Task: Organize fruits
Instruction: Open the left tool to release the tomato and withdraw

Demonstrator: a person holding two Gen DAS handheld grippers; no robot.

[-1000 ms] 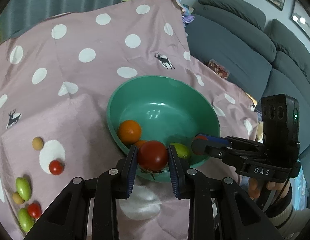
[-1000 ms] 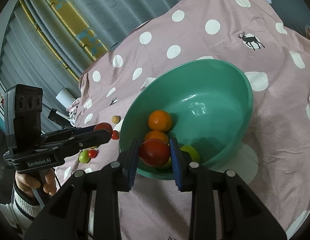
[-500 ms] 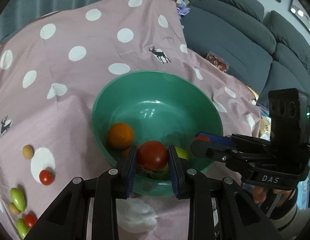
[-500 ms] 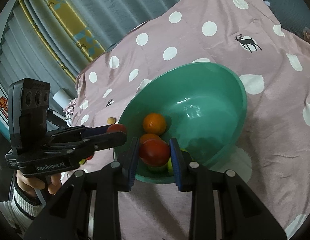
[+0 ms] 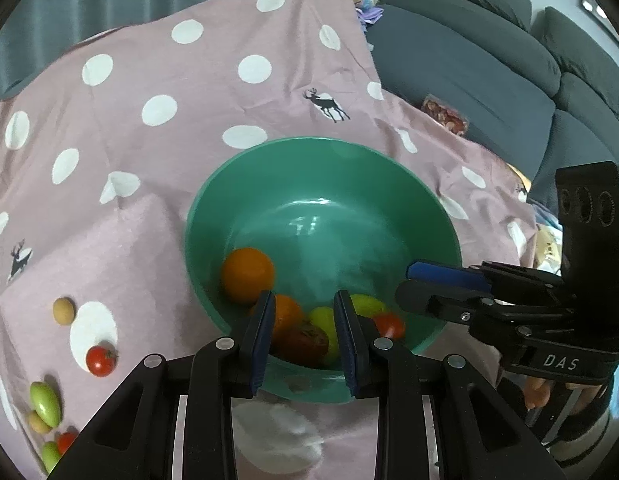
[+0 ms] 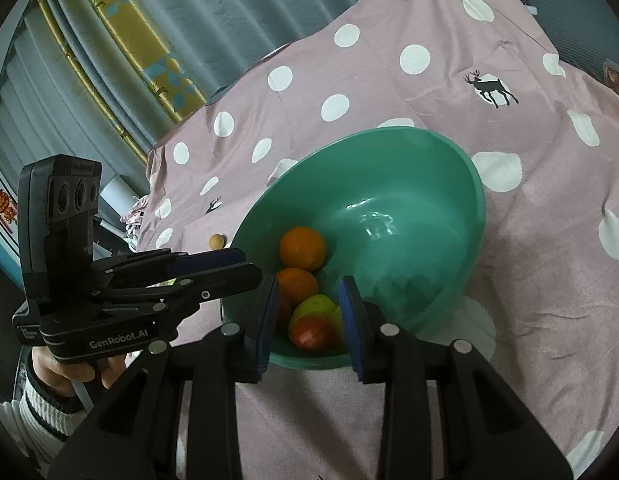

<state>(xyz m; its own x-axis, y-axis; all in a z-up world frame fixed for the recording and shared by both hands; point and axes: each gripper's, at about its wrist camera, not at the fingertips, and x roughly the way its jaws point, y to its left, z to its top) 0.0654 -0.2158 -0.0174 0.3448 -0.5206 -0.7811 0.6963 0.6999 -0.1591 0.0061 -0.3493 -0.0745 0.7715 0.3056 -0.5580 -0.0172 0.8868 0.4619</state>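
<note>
A green bowl (image 5: 309,142) (image 6: 389,132) sits on a pink dotted cloth. It holds two oranges (image 5: 247,276) (image 6: 302,249), green fruits (image 5: 367,304) (image 6: 315,306) and two red tomatoes. My left gripper (image 5: 304,294) (image 6: 245,268) hangs over the bowl's near rim with its jaws a narrow gap apart and nothing between them. A dark red tomato (image 5: 303,340) lies below it in the bowl. My right gripper (image 6: 307,280) (image 5: 407,280) hovers over the rim too, jaws slightly apart and empty, above another red tomato (image 6: 309,332) (image 5: 389,324).
Loose on the cloth left of the bowl are a cherry tomato (image 5: 100,360), a beige fruit (image 5: 64,311) (image 6: 216,241) and green fruits (image 5: 45,400). A grey sofa (image 5: 469,60) with a packet (image 5: 445,118) stands at the right. A curtain (image 6: 189,20) hangs behind.
Both grippers held a red tomato between their pads; both tomatoes now lie in the bowl. The left gripper has moved in over the bowl's rim.
</note>
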